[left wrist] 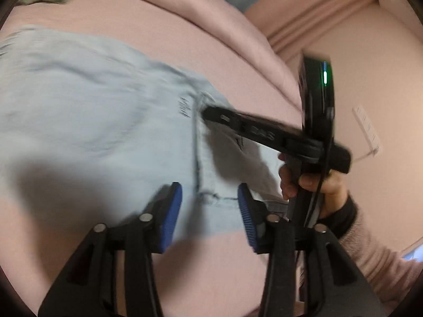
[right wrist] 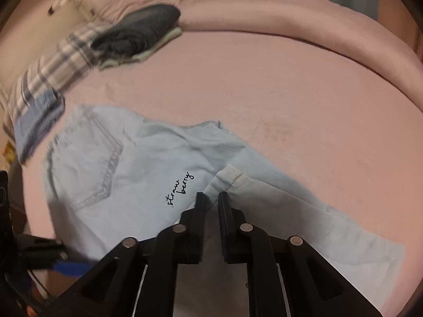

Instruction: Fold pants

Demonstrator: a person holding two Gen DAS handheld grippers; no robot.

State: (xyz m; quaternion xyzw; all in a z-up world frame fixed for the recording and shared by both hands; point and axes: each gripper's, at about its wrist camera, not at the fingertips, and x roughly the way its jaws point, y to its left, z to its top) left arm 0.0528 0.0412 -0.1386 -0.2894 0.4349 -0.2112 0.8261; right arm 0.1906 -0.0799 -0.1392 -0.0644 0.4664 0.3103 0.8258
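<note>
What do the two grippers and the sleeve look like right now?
The left gripper is black with ribbed blue pads on its fingers. The right gripper is all black with silver pivot pins, plus a black cable and green light. Right hand: dark cuff, pink knit sleeve.

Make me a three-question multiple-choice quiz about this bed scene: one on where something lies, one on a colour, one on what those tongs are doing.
1. Where does the dark folded garment lie?
A. beside the plaid cloth
B. on the pants
C. on the floor

2. What colour are the pants?
A. black
B. pale blue
C. red

3. How do the left tongs stand?
A. clamped on a pillow
B. open over the pants
C. holding a cup

Answers:
1 A, the dark folded garment sits by the plaid cloth.
2 B, the pants are pale denim.
3 B, the left tongs gape, pads apart.
</note>
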